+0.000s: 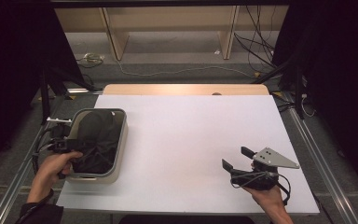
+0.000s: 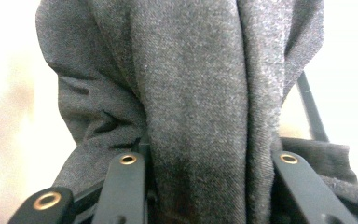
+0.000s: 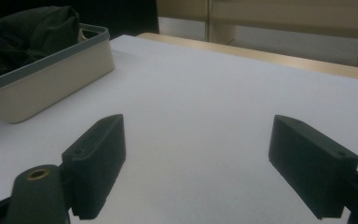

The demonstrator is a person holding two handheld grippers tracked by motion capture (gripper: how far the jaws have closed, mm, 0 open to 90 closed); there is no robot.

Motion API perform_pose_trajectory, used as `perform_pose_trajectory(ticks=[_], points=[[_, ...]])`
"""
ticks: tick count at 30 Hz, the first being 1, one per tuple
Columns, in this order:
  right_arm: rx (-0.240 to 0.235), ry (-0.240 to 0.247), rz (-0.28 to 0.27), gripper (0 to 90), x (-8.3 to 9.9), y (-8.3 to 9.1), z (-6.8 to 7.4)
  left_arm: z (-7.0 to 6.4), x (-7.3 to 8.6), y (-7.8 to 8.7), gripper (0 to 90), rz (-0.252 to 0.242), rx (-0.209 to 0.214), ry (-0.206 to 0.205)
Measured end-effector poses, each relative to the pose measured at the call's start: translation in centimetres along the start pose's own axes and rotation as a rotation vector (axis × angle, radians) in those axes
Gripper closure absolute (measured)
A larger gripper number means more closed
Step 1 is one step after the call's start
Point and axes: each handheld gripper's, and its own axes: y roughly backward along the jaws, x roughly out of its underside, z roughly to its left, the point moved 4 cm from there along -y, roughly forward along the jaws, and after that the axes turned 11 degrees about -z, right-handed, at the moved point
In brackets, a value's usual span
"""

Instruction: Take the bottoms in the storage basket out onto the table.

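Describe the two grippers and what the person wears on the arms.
Both are black, hand-held tools. The right gripper has two blocky black fingers, a brass-coloured rivet at the base, a grey three-cornered plate on top and black cables looping beneath. The left gripper is black with trailing black cables; its arms carry brass-ringed holes. A dark sleeve covers the left forearm.

Left gripper [image 1: 61,144] half lost against the dark cloth [image 1: 95,140] in the high view — jaw tips buried in the folds. Up close, grey fabric [image 2: 191,102] cut off at the top edge, the jaw gap covered — grip unreadable. Bin [image 3: 46,77] clipped at the left edge.
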Motion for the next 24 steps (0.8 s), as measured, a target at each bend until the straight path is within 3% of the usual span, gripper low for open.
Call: perform_pose_trajectory(ticks=[3,6,11,16,24], points=[[0.004,0.003,0.005,19.8,0.0,0.0,-0.1,0.0,-0.3,0.4,64.1,-0.02,0.03,0.012],[0.004,0.003,0.001,19.9,0.0,0.0,-0.1,-0.4,-0.8,1.2,64.6,-0.053,0.091,0.031],[0.005,0.004,0.003,19.9,0.0,0.1,-0.1,-1.0,-1.4,1.8,65.3,-0.085,0.137,0.05],[0.006,0.004,-0.003,19.9,-0.1,0.2,-0.2,-2.5,-2.3,2.5,66.3,-0.137,0.215,0.061],[0.007,0.001,-0.002,19.9,-0.1,0.3,-0.2,-4.1,-3.1,3.3,66.9,-0.193,0.259,0.066]])
